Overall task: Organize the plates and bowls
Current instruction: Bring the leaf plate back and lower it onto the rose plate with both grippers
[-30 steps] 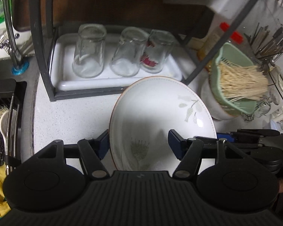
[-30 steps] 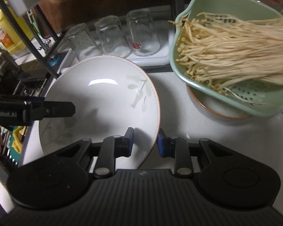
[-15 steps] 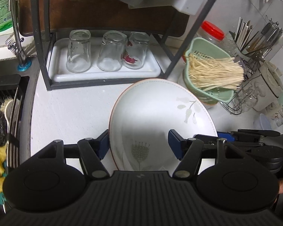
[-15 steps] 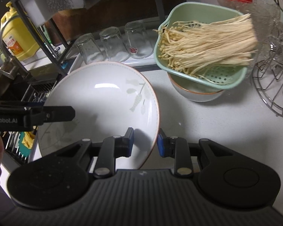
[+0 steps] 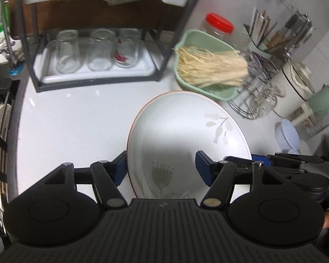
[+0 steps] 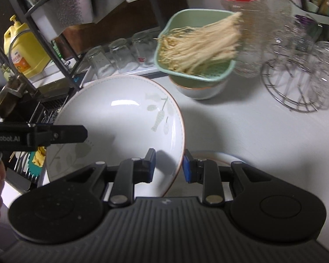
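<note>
Above the white countertop [image 6: 263, 131], the white leaf-patterned ceramic plate [image 6: 120, 127] is held tilted: right gripper [image 6: 169, 166] pinching its rim, left gripper [image 5: 162, 167] straddling its opposite edge, spread wide.

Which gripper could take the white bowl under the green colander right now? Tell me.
Probably neither: the left gripper and right gripper both straddle the plate's rim, and the colander sits in the white bowl.

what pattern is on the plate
White plate with pale grey-green leaf and flower motifs and a reddish rim; clearest in right wrist view.
</note>
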Tool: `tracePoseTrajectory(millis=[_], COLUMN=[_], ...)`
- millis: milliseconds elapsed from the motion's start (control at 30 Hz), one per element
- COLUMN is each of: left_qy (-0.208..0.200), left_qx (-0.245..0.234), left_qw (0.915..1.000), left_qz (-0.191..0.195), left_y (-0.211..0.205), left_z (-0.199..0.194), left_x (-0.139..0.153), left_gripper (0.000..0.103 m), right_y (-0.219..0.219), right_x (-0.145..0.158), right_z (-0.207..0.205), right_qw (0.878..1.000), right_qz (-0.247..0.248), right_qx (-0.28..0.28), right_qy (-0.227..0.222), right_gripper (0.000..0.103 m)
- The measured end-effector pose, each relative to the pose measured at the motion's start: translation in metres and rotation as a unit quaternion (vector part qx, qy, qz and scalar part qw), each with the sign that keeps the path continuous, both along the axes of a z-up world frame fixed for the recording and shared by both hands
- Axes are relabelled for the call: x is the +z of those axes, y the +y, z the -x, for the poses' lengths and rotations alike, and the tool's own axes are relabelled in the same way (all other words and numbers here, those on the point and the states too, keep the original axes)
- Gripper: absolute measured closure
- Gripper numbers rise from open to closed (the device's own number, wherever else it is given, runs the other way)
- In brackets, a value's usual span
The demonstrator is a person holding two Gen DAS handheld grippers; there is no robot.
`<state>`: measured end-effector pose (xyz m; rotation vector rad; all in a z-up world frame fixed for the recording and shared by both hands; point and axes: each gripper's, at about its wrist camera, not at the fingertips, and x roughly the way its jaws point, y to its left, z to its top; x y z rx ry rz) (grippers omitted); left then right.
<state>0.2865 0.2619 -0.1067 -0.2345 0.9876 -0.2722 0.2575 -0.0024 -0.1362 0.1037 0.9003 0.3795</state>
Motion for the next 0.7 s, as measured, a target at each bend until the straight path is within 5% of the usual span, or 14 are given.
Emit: tracePoseTrajectory(millis=[700], left_qy=[0.061], left_qx=[-0.053], left_qw=[0.9964], left_qz=[-0.022], left_y=[-0.074], left_z=[0.025], left_x=[-0.027], left_gripper=[0.034], right_y=[-0.064], right_x=[-0.009], right_z=[0.045], right_qw=[0.998], right_qz=[0.011], right_qx=[-0.051], right_qy=[0.026], right_gripper=[0.074])
